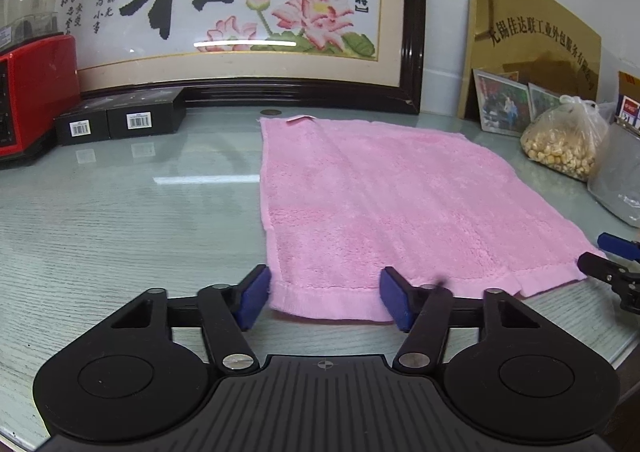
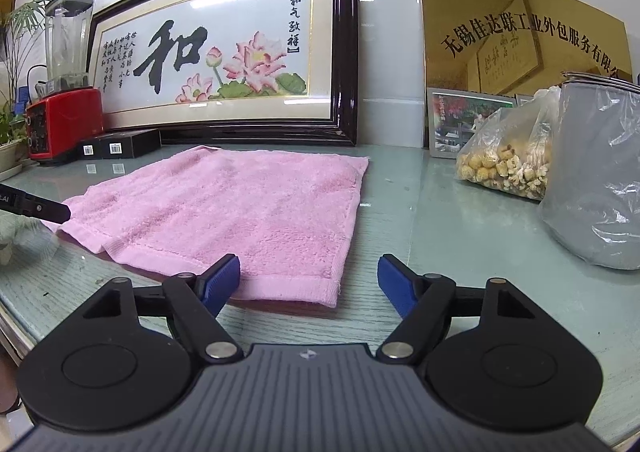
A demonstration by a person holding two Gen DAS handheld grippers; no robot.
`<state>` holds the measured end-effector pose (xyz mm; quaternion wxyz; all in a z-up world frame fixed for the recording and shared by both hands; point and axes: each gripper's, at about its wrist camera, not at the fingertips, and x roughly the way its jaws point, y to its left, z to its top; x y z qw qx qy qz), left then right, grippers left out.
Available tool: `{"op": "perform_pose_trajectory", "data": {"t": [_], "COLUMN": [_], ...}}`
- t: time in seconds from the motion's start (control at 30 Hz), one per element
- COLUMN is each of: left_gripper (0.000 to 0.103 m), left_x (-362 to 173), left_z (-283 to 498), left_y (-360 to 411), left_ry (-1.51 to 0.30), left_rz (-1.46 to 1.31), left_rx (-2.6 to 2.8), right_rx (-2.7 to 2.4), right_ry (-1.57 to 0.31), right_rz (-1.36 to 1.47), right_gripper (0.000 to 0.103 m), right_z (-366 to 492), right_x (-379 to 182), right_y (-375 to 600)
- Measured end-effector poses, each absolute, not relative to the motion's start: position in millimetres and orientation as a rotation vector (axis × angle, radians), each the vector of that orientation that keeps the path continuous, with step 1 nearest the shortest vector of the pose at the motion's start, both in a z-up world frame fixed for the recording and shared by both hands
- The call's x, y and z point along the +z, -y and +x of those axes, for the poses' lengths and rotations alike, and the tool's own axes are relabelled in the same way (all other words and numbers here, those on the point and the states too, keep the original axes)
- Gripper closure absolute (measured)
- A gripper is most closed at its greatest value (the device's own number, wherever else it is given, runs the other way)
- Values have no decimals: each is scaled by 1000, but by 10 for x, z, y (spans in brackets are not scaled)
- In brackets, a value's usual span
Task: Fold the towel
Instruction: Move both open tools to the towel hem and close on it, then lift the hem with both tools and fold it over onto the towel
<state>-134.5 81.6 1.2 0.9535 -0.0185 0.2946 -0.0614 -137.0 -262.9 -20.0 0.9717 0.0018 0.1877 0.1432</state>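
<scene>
Left wrist view shows the towel (image 1: 384, 211) lying flat on the glass table (image 1: 120, 219), spread toward the framed picture (image 1: 240, 11) at the back wall, with its tag at the far edge. Along the near hem there is a step in the edge, which in the right wrist view (image 2: 224, 211) looks like a second layer showing at the near corner; I cannot tell for certain whether the cloth is a single sheet or already doubled once. So the scene fits either a towel laid out with folding to come, or one folded once and awaiting a further fold or release; the pictures do not settle which. The left gripper (image 1: 324, 300) sits low at the near hem, its blue pads spread wide, one just outside the towel's near left corner and the other over the hem, nothing pinched between them. The right gripper (image 2: 310, 284) is likewise low at the near hem, its jaws spread, the left pad on the cloth and the right pad off it beyond the near right corner, over bare glass. Both point toward the framed picture. A bag of nuts (image 2: 504, 167) lies to the right of the towel, well apart from it.
</scene>
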Motion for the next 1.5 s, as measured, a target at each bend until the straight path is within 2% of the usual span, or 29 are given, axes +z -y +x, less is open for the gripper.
{"op": "perform_pose_trajectory", "data": {"t": [0.03,0.23,0.3,0.37,0.53,0.6,0.7,1.17,1.5], "left_gripper": [66,83,88,90,92,93,93,95,95], "left_x": [8,-17,-25,-33,-14,-20,-29,50,511], "left_z": [-1347,-1362,-1367,-1372,-1365,-1363,-1364,-1427,-1350], "left_y": [-818,-828,-832,-835,-853,-870,-885,-1001,-1016], "left_ry": [-597,-586,-582,-578,-564,-560,-556,-502,-419], "left_rz": [-39,-50,-54,-57,-65,-83,-98,-208,-213], "left_rx": [-120,-91,-81,-72,-59,-60,-63,-79,-99], "right_rx": [288,301,306,308,301,308,307,324,332], "right_ry": [-377,-371,-369,-367,-363,-358,-355,-322,-252], "right_rz": [7,7,5,2,2,19,27,139,110], "right_gripper": [36,52,61,66,71,81,91,96,96], "right_z": [-1376,-1419,-1442,-1465,-1511,-1516,-1536,-1585,-1461], "right_x": [-200,-199,-198,-194,-192,-200,-202,-105,317], "right_y": [2634,2644,2637,2621,2587,2592,2567,2657,2626]}}
